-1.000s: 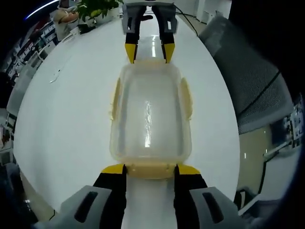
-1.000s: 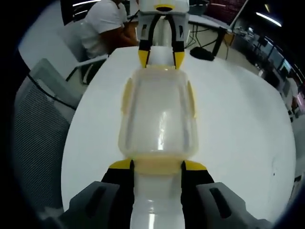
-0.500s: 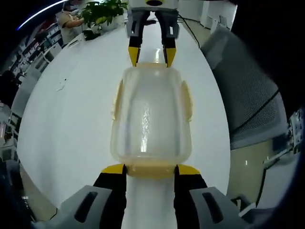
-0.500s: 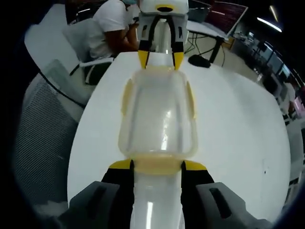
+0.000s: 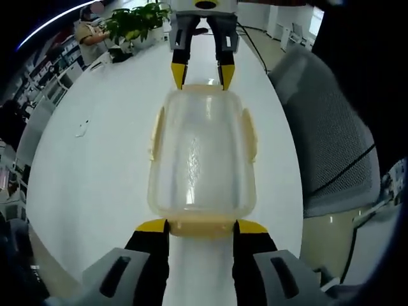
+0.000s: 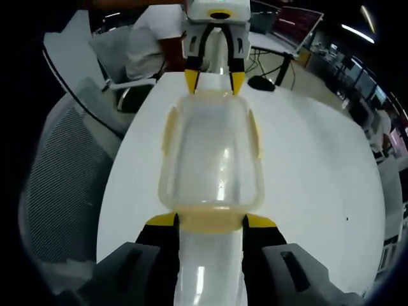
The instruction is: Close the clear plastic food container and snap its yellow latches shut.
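Gripping the clear food container (image 5: 201,156) from its two short ends, the left tool (image 5: 201,227) rises from the bottom centre of the left gripper view with its yellow-tipped jaws set apart, straddling the near end latch (image 5: 201,225). The right tool (image 5: 199,75) enters at the top centre of that frame, jaws likewise apart around the far end of the box. In the right gripper view the roles swap: the right tool (image 6: 210,221) is at the bottom centre, and the left tool (image 6: 212,81) sits at the top.

The container lies lengthwise between them in mid-frame over the white worktop (image 5: 95,166). Whether it rests on the surface or is lifted cannot be told. Its lid looks seated, and the yellow side latches (image 5: 248,132) appear to lie close against the walls, though whether they are fully snapped is unclear.

Judging from this, the closing step is near its end. The next move probably calls for pressing each end latch down firmly.

The left gripper view adds a potted plant (image 5: 134,20) at upper left and a mesh chair (image 5: 331,140) at right. The right gripper view adds a seated person (image 6: 150,38) at upper left.
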